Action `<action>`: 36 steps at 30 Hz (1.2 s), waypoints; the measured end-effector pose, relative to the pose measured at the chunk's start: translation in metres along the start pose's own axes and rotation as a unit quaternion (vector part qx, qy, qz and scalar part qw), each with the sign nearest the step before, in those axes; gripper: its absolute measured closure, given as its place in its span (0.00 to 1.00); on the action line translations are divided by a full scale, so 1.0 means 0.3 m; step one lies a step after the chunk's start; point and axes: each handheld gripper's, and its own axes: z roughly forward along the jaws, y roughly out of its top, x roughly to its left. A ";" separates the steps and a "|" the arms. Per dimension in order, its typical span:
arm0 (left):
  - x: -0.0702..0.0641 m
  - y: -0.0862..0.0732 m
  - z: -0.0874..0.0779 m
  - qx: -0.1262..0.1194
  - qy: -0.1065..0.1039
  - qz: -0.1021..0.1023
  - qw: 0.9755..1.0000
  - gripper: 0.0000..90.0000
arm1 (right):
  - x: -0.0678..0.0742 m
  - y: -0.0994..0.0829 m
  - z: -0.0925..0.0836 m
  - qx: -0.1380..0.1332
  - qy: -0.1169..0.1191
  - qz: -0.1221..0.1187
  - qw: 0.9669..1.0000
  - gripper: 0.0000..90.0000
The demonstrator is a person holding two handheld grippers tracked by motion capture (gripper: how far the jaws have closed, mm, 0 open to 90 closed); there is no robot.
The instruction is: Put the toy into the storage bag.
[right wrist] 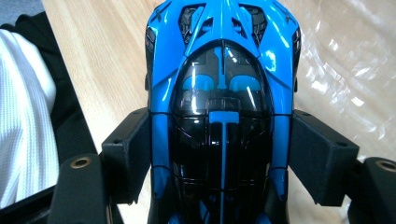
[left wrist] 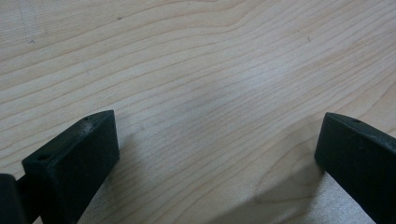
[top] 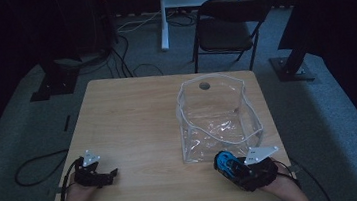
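Gripping the blue toy car in our right gripper near the tabletop's front right corner, we are carrying it; next comes lifting over the clear bag's rim, left gripper resting open.

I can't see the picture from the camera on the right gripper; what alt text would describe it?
A blue and black toy car is clamped by its sides in the right gripper, seen from above. Under it lie the pale wooden table and, at right, crinkled clear plastic; a white and black sleeve shows at left.
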 end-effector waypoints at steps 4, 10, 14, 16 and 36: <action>0.000 0.000 0.000 0.000 0.000 -0.001 1.000 0.00 | 0.013 0.018 -0.019 -0.013 0.031 -0.007 0.999 0.31; 0.001 0.000 0.000 0.000 -0.001 0.001 1.000 0.00 | 0.041 0.056 -0.046 -0.016 0.044 -0.033 0.998 0.31; 0.001 0.000 0.000 0.000 -0.001 0.001 1.000 0.00 | 0.047 0.082 -0.083 -0.021 0.040 -0.048 0.998 0.31; 0.001 0.000 0.000 0.000 -0.001 0.001 1.000 0.00 | 0.045 0.094 -0.104 -0.026 0.037 -0.049 0.998 0.31; 0.001 0.001 0.001 0.000 0.000 0.000 1.000 0.00 | 0.055 0.250 -0.301 -0.056 0.033 -0.125 0.990 0.31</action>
